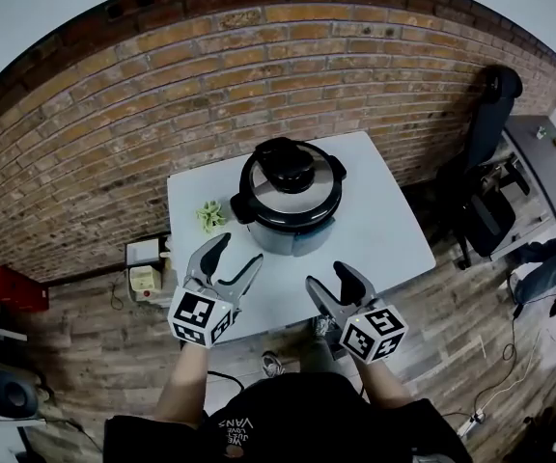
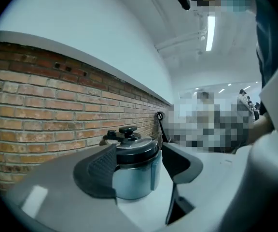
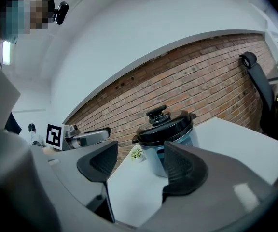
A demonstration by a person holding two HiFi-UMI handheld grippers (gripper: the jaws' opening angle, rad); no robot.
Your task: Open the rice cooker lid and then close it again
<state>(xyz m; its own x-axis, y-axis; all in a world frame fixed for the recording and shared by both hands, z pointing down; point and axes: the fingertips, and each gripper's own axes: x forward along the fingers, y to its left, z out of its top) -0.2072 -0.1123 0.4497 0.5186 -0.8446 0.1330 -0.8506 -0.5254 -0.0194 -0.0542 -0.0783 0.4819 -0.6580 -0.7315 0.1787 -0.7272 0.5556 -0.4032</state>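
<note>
Cooker closed — both claws clear of it.
The cooker [image 1: 288, 196] stands on the middle of the bench [image 1: 384, 230] with its lid [image 1: 290, 174] seated and a small plant [image 1: 208, 216] just beside it. Left claw [image 1: 239, 250] and right claw [image 1: 328, 276] hover at the near bench edge — each spread, with nothing between its jaws.

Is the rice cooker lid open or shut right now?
Shut: the lid sits flat on the pot in all views; the left gripper and right gripper are short of it, jaws apart.
</note>
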